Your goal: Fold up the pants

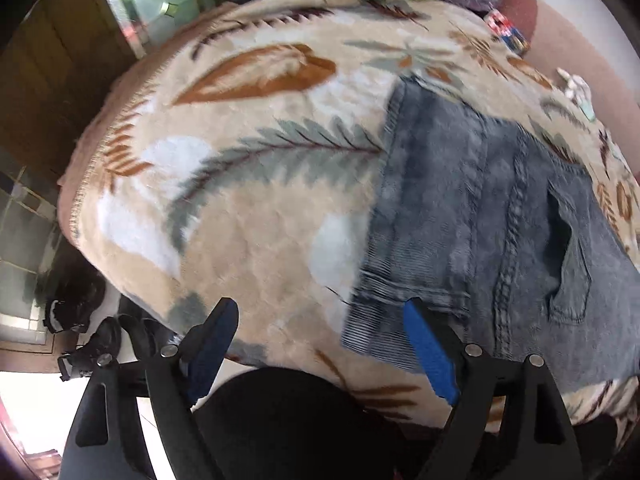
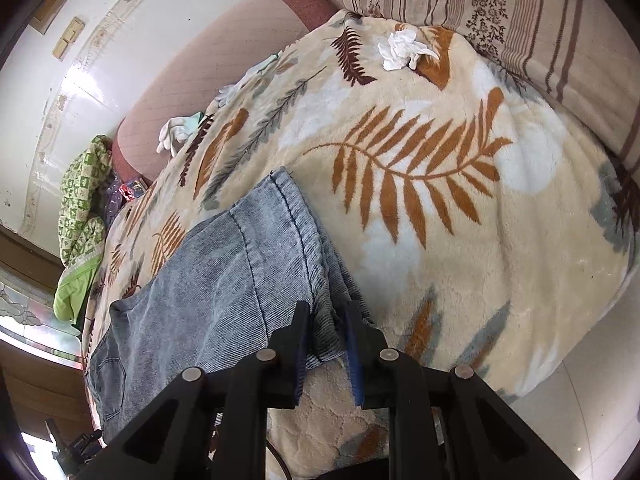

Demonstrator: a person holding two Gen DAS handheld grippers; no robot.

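Grey-blue denim pants point(image 1: 460, 208) lie folded on a beige leaf-patterned blanket point(image 1: 248, 208) that covers a bed. In the left wrist view my left gripper point(image 1: 320, 314) hangs open over the blanket's near edge. Its right fingertip point(image 1: 416, 320) is at the pants' near corner, and only that corner and bare blanket lie between the jaws. In the right wrist view the pants point(image 2: 208, 280) stretch away to the left. My right gripper point(image 2: 327, 314) is shut on the ribbed edge of the pants, with the fabric bunched between its blue pads.
A striped pillow point(image 2: 520, 20) lies at the bed's far right. A crumpled white tissue point(image 2: 400, 50) and white gloves point(image 2: 174, 134) rest on the blanket point(image 2: 460, 240). A green quilt point(image 2: 80, 208) is piled by the wall. Black shoes point(image 1: 84, 320) stand on the floor beside the bed.
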